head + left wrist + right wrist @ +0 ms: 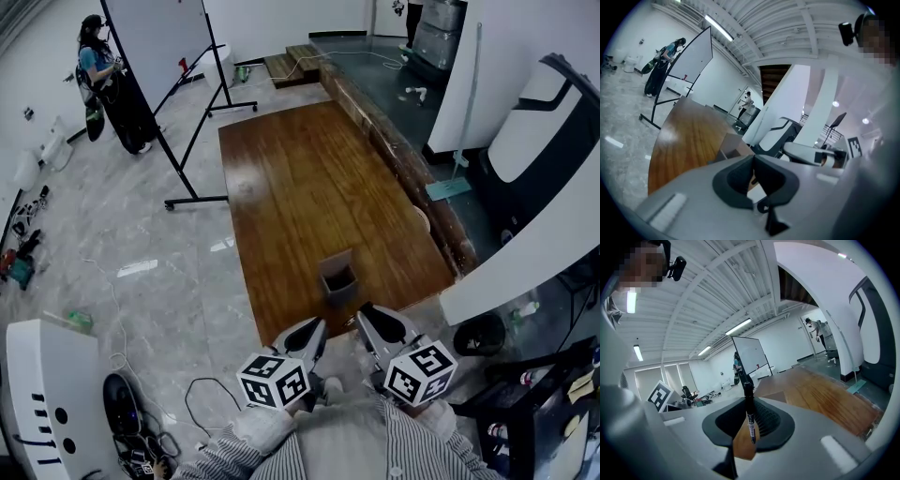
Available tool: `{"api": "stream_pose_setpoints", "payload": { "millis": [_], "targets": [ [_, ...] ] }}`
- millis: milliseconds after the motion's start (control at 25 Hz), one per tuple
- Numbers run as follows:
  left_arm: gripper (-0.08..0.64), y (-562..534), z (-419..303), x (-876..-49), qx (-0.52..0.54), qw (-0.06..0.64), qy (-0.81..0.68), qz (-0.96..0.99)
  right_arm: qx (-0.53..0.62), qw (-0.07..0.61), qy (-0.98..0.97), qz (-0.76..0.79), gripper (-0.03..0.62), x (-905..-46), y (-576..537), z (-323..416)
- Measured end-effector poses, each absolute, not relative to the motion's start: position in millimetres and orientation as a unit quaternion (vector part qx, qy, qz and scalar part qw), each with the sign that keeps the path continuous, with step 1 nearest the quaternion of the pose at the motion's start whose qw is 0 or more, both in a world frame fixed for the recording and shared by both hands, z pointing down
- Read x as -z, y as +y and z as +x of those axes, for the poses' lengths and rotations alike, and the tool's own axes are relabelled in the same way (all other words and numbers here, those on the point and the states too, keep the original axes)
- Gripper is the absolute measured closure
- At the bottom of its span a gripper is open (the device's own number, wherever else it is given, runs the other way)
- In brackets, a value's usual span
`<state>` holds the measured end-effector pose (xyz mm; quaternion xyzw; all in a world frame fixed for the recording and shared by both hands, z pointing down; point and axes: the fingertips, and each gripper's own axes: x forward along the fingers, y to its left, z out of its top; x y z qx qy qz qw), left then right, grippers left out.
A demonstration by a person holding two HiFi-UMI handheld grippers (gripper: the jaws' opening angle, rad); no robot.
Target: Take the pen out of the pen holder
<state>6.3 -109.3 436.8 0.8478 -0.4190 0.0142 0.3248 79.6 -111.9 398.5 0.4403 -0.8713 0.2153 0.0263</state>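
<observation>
A grey open-topped pen holder (337, 279) stands near the front edge of the long wooden table (309, 178). It also shows ahead in the left gripper view (733, 145). Both grippers hover side by side just short of that table edge, pointing at the holder. My right gripper (364, 311) (746, 401) is shut on a slim black pen (750, 420), which stands upright between the pads with its printed barrel pointing down. The pen is outside the holder. My left gripper (317, 326) (753, 158) has its pads together at the tips and nothing between them.
A whiteboard on a wheeled stand (159, 37) is beyond the table's far left, with a person (103, 80) beside it. Large white curved machines (553, 122) flank the right side. A black bin (480, 333) sits at the right, and cables (141, 441) trail over the floor at lower left.
</observation>
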Motion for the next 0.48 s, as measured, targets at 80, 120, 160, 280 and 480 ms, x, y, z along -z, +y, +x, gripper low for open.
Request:
{"api": "stream_pose_setpoints", "payload": {
  "millis": [80,120,160,280,480],
  "targets": [
    [0.552,-108.1,7.2,-437.6,-0.018,0.325,-0.42,0.847,-0.217,0.028,-0.872,0.437,0.543,-398.2,-111.0,78.0],
    [0.552,-107.3,7.5,-438.0,-0.019,0.326,-0.42,0.847,-0.219,0.028,-0.873,0.435,0.543,-398.4,-110.3,77.2],
    [0.552,-106.4,8.2,-438.6,-0.019,0.327,-0.42,0.846,-0.22,0.029,-0.874,0.433,0.543,-398.9,-109.5,76.6],
    [0.552,-103.8,11.0,-440.7,-0.023,0.326,-0.418,0.847,-0.218,0.036,-0.875,0.43,0.543,-401.2,-107.9,75.6],
    [0.552,-99.5,14.2,-443.1,-0.033,0.324,-0.417,0.849,-0.219,0.043,-0.878,0.424,0.543,-403.1,-106.5,73.7]
  ]
}}
